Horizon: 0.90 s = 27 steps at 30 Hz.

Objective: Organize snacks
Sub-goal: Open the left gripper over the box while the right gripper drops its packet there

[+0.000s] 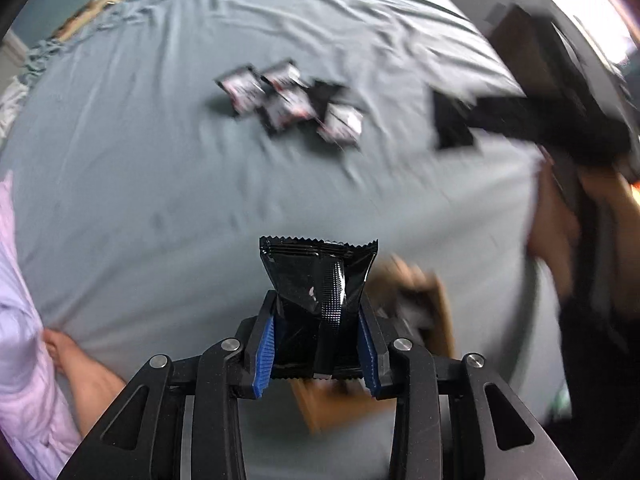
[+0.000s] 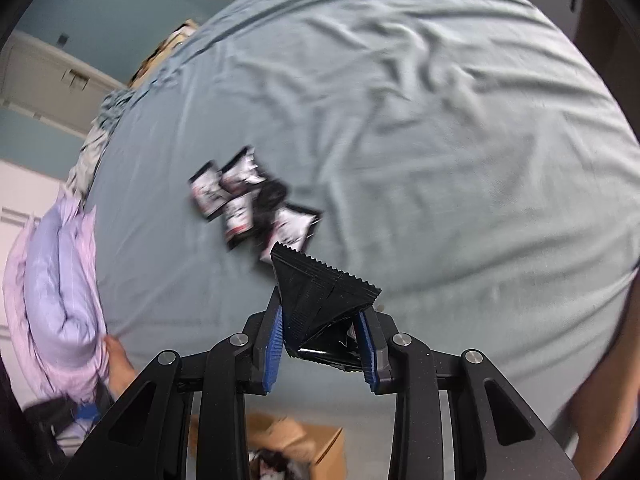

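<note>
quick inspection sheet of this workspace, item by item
surface: wrinkled grey-blue bedsheet, covering the whole working area
job's things: loose pile of snack packets on the sheet; one black packet in the left tongs; another black packet in the right tongs; open cardboard box below, with packets inside
clutter: lilac bedding bunched at the sheet's left edge
grippers: left tongs shut on their packet; right tongs shut on theirs; both raised off the sheet
cables: nothing seen
surroundings: blue wall and white panelled woodwork beyond the bed; a bare foot at the sheet's edge
</note>
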Each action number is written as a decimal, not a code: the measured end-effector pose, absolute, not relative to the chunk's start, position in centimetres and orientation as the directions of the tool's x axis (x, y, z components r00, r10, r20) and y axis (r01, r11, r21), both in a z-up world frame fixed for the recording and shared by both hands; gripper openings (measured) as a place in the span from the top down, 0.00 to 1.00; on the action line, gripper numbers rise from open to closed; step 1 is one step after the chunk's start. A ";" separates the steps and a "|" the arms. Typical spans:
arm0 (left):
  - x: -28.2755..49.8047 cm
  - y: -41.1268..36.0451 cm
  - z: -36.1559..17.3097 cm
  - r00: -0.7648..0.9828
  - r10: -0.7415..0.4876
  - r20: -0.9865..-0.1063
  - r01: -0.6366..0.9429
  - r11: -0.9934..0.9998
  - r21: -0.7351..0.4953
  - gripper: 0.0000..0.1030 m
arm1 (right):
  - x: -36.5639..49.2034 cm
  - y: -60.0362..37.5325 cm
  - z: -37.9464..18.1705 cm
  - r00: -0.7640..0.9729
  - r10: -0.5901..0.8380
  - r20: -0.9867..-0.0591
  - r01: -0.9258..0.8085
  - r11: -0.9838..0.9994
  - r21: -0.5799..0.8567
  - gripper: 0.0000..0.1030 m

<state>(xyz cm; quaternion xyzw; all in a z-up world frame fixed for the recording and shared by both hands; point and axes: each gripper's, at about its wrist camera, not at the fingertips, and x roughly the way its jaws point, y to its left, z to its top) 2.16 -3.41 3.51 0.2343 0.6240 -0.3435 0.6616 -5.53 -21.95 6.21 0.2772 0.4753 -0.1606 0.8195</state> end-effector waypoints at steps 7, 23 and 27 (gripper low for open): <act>-2.0 -2.0 2.8 -0.043 -0.144 -0.989 0.827 0.549 -0.116 0.31 | -8.0 -16.0 12.0 0.553 0.012 -0.833 0.422 0.858 0.292 0.70; 6.9 3.8 2.7 0.021 -0.192 -0.981 0.640 0.756 -0.134 0.15 | -10.0 -6.0 11.0 0.236 0.215 -0.948 0.290 0.915 0.280 0.70; 5.4 3.9 1.2 -0.010 -0.155 -0.988 0.664 0.738 -0.122 0.15 | -8.8 -5.2 9.7 0.150 0.180 -0.972 0.271 0.938 0.215 0.69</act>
